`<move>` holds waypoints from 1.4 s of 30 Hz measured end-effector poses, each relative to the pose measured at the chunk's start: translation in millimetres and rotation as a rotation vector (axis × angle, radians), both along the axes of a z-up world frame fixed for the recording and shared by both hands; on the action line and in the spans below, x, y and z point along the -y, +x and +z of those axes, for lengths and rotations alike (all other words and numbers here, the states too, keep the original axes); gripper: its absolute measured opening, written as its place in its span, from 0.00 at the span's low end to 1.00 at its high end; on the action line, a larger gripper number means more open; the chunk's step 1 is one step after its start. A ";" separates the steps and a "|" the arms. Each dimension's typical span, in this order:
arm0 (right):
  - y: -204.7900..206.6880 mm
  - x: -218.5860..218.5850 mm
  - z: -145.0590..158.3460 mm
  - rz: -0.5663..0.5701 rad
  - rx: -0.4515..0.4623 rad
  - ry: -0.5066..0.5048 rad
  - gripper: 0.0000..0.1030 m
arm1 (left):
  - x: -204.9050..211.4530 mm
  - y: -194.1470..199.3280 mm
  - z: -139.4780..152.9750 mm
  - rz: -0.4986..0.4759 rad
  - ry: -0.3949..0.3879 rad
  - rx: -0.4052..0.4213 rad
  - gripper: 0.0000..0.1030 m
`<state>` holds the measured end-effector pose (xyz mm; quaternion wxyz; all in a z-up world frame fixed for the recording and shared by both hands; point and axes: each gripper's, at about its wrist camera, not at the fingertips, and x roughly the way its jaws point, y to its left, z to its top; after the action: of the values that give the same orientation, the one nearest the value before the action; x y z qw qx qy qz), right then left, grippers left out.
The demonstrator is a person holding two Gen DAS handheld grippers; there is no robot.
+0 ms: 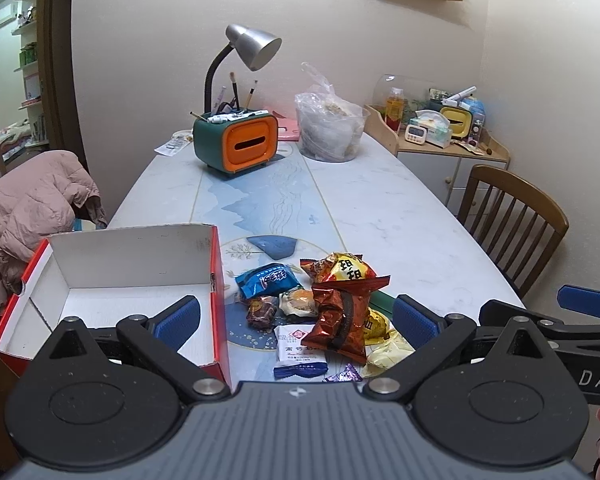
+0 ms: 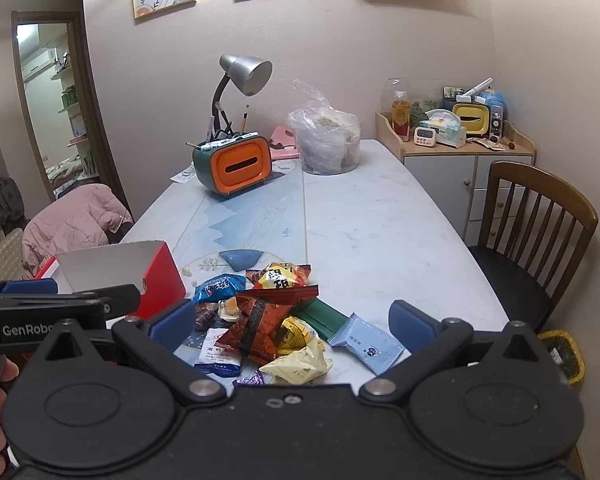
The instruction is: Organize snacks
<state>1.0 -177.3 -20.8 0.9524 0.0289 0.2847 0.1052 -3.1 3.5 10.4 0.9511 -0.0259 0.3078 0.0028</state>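
A pile of snack packets lies near the table's front edge: a red foil bag (image 1: pixel 340 320) (image 2: pixel 260 326), a yellow-red chip bag (image 1: pixel 342 267) (image 2: pixel 280 276), a blue packet (image 1: pixel 266 280) (image 2: pixel 216 286), a white sachet (image 1: pixel 298 344) (image 2: pixel 216 354), a pale yellow packet (image 2: pixel 296 366) and a light blue packet (image 2: pixel 366 342). An empty red box with a white inside (image 1: pixel 120 280) (image 2: pixel 156 280) stands left of the pile. My left gripper (image 1: pixel 296 318) is open above the pile and the box's right wall. My right gripper (image 2: pixel 292 326) is open above the pile.
An orange-green tissue box with pens (image 1: pixel 240 144) (image 2: pixel 234 166), a desk lamp (image 1: pixel 252 46) and a plastic bag in a bowl (image 1: pixel 330 124) (image 2: pixel 328 142) stand at the table's far end. A wooden chair (image 2: pixel 536 232) is on the right, a pink jacket (image 1: pixel 28 208) on the left.
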 end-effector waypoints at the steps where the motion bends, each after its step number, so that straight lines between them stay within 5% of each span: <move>1: -0.8 -0.3 0.0 -0.003 0.003 -0.001 1.00 | 0.4 -0.1 0.0 -0.003 0.001 0.000 1.00; 14: -2.8 1.5 -5.3 0.007 0.007 -0.046 1.00 | 8.7 11.1 -13.6 -0.013 -0.028 -0.059 1.00; 28: 40.8 28.7 -25.1 0.121 -0.061 -0.018 0.99 | 33.8 48.6 -35.4 0.025 -0.013 -0.127 0.99; 42: 102.9 59.9 -105.0 0.200 -0.181 -0.231 0.78 | 44.3 96.3 -80.5 -0.015 0.039 -0.198 0.99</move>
<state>103.9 -237.2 -125.8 0.9047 -0.1000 0.3807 0.1629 93.2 -40.8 -70.1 0.9164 -0.0048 0.4002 0.0041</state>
